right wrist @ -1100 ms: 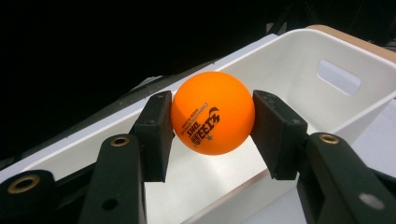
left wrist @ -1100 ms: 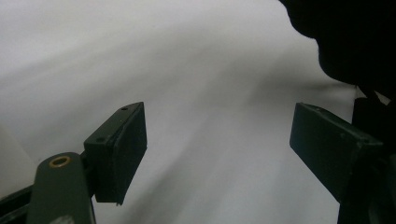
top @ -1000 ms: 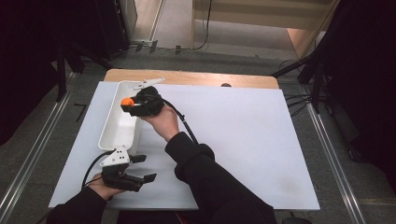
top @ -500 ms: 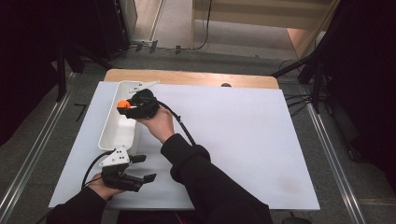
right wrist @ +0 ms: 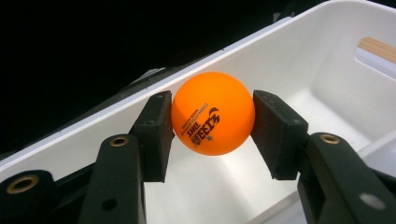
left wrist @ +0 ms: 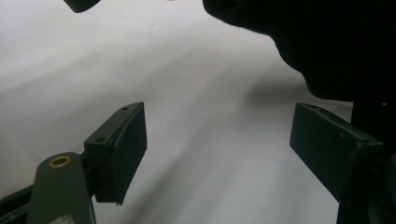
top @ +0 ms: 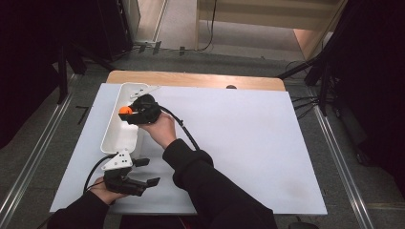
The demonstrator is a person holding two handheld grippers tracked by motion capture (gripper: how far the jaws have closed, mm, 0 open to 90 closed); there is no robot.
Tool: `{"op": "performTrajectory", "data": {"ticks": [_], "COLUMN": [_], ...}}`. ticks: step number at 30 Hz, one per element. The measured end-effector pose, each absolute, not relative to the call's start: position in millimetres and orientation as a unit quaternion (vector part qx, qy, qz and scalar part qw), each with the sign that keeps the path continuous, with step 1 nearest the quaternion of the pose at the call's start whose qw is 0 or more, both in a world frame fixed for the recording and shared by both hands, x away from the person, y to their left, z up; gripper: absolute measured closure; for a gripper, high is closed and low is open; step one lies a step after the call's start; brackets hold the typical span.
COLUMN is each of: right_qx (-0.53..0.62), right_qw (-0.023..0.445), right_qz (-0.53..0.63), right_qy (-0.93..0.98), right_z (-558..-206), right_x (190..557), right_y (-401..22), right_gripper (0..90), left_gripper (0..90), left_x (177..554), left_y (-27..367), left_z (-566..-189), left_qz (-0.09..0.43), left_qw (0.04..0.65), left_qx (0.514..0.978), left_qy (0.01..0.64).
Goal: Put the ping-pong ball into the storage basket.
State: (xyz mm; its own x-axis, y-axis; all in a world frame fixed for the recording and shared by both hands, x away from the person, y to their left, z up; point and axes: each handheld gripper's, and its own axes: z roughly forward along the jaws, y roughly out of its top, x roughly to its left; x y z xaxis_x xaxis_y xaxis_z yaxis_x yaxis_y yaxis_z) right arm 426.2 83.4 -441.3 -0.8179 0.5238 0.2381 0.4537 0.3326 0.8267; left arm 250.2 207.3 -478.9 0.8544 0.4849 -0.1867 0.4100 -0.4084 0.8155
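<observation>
An orange table-tennis ball with black print sits pinched between the pads of my right gripper, which is shut on it. In the high view the ball hangs over the long white bin at the table's left, with my right gripper above the bin's far half. My left gripper rests low near the table's front edge, just in front of the bin's near end. Its jaws stand wide open over bare white tabletop with nothing between them.
The white table top stretches broad to the right of the bin. A wooden strip runs along its far edge. The right forearm's dark sleeve crosses the front middle. A black cable trails from the right gripper.
The right gripper with the ball has shifted slightly toward the far end of the bin. The left gripper has stayed where it was.
</observation>
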Motion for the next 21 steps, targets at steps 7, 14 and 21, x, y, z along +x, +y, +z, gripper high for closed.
{"op": "performTrajectory", "data": {"ticks": [7,14,21], "right_qx": [0.296,0.294,0.290], "right_qw": [0.027,0.038,0.041], "right_qz": [0.492,0.503,0.501], "right_qy": [0.818,0.812,0.815], "right_z": [-445,-440,-433], "right_x": [427,428,427], "right_y": [85,80,72], "right_gripper": [46.0,31.3,30.3], "left_gripper": [19.4,19.4,19.4], "left_x": [250,251,251], "left_y": [207,208,208], "left_z": [-479,-478,-478], "left_qz": [0.038,0.036,0.038], "left_qw": [0.475,0.472,0.471], "left_qx": [0.838,0.840,0.839], "left_qy": [0.267,0.266,0.268]}}
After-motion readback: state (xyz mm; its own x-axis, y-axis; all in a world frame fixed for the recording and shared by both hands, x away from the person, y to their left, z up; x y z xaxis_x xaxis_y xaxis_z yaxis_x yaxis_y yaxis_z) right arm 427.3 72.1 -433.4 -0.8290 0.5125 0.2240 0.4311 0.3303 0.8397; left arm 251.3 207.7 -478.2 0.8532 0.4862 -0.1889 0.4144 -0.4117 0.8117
